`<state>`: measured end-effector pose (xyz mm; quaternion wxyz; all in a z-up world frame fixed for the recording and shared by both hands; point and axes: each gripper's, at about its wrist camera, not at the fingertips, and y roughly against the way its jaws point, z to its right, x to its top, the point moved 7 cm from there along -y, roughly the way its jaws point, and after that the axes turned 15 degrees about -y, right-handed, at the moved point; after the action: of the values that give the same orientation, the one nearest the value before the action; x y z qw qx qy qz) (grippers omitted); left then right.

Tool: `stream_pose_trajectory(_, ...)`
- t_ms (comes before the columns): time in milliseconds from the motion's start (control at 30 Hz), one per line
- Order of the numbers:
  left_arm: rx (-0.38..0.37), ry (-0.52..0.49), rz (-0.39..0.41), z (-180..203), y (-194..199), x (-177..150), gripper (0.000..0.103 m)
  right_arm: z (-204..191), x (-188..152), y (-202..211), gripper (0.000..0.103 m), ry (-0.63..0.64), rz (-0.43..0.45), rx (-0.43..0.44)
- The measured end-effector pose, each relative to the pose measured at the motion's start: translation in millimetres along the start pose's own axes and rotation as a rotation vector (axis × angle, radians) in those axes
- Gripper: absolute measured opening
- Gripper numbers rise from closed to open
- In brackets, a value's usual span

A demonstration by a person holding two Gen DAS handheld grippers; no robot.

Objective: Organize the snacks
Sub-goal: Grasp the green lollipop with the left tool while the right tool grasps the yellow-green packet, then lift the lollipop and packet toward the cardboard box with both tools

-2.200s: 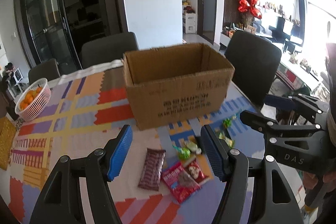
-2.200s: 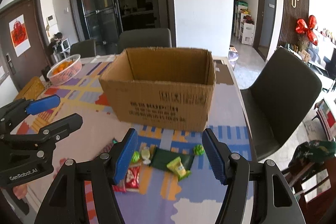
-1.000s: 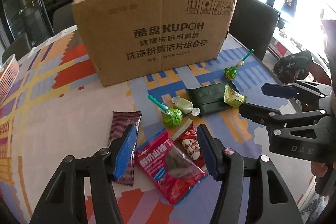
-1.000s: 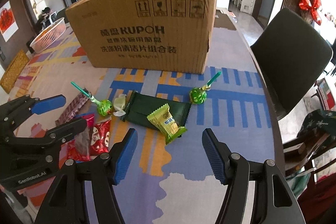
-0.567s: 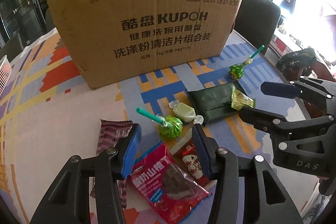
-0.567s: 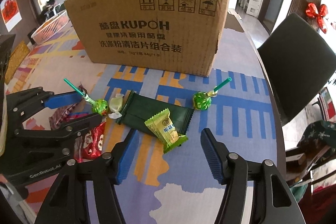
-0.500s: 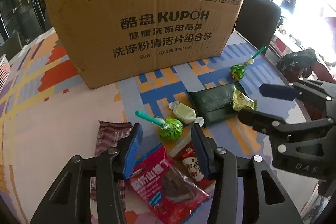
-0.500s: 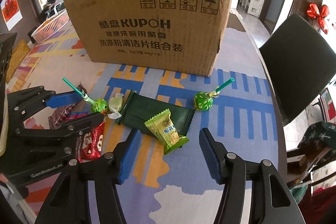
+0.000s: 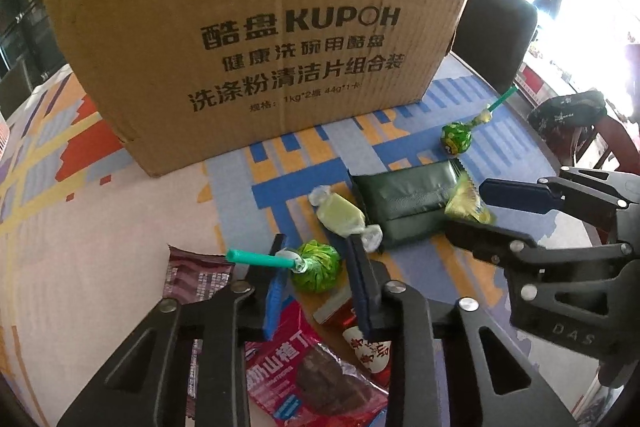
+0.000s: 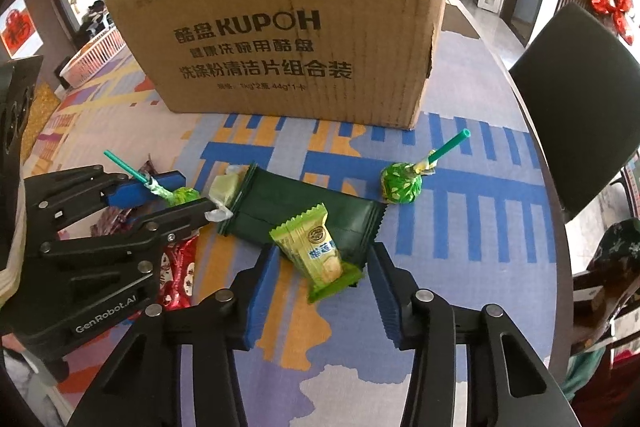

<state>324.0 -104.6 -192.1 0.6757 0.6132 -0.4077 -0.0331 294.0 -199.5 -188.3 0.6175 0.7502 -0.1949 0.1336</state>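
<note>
A green lollipop (image 9: 316, 267) with a teal stick lies on the patterned tablecloth. My left gripper (image 9: 316, 253) is closing on its head, and the pads touch it on both sides; the same grip shows from the side in the right wrist view (image 10: 176, 195). A yellow-green snack packet (image 10: 316, 255) rests on a dark green packet (image 10: 320, 203). My right gripper (image 10: 322, 261) straddles the yellow-green packet, its jaws closing with a small gap on each side. The open cardboard box (image 10: 288, 27) stands just behind the snacks.
A second green lollipop (image 10: 400, 183), a pale green wrapped candy (image 9: 340, 215), red packets (image 9: 304, 375) and a maroon bar (image 9: 196, 279) lie nearby. A dark chair (image 10: 580, 99) stands past the table's right edge. A white basket (image 10: 96, 55) sits far left.
Both grippers came down closer to the snacks and their jaws narrowed. The left pads moved in around the lollipop head, the right ones around the yellow-green packet.
</note>
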Motion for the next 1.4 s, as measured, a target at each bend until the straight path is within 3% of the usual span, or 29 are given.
stream_pose_trajectory(100, 0.005, -0.003, -0.002, 3, -2, 1, 0.026, 4, -2, -1, 0.034, -0.009, -0.008, -0.001)
stream_pose_trajectory(333, 0.01, 0.013, 0.015, 3, 7, 1, 0.026, 5, -4, 4, 0.028, -0.023, 0.008, 0.003)
stream_pose_trajectory(733, 0.042, 0.033, 0.078, 5, 46, 3, 0.026, 4, -9, 31, 0.027, -0.046, 0.05, 0.024)
stream_pose_trajectory(1400, 0.164, 0.02, 0.305, -28, 152, 76, 0.026, -33, 66, 124, 0.027, -0.011, 0.286, 0.098)
